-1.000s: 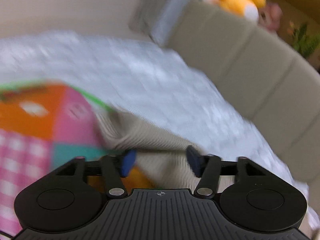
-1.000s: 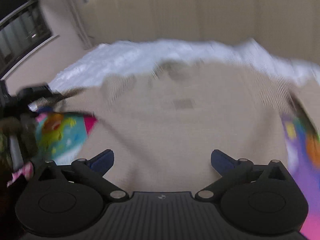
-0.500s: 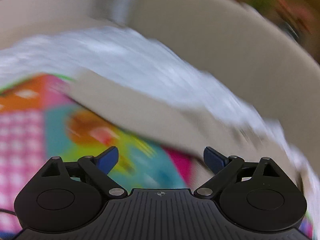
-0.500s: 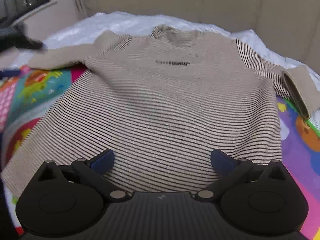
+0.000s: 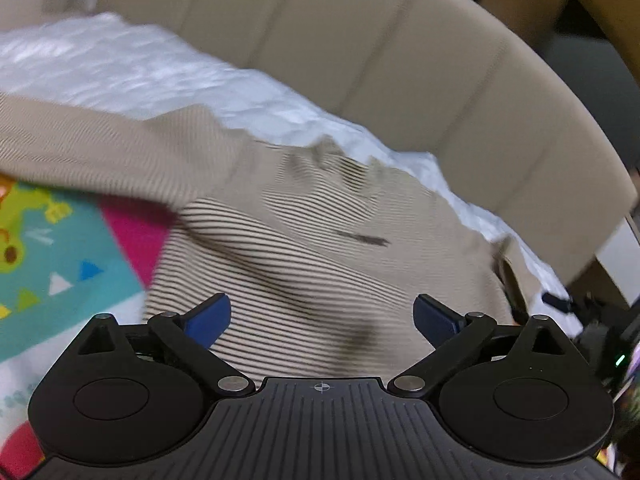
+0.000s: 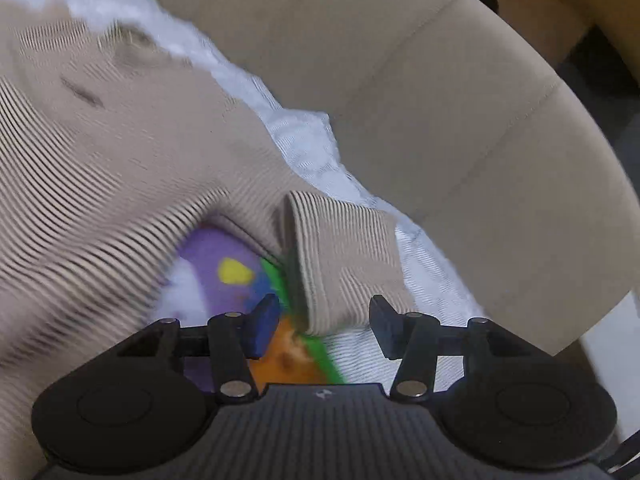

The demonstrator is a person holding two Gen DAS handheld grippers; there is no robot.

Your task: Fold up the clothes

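- Right gripper [image 6: 324, 322], jaws just closing around the cuff [image 6: 344, 264] but not yet pinching, may miss and snag the mat [image 6: 224, 256] at 7 o'clock.
- Left gripper [image 5: 322, 316], jaws just spread wide and released, holds nothing; the sweater [image 5: 320, 240] stays unanchored.

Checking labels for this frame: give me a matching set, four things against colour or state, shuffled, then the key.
Things:
1. sweater
2. sleeve cuff
3. left gripper
4. headboard

States:
A. padded beige panels behind the bed
B. jaws wide, nothing gripped
C. beige with thin dark stripes, spread flat
D. folded back, lying between the right gripper jaws

Pairs: 1-C, 2-D, 3-B, 4-A
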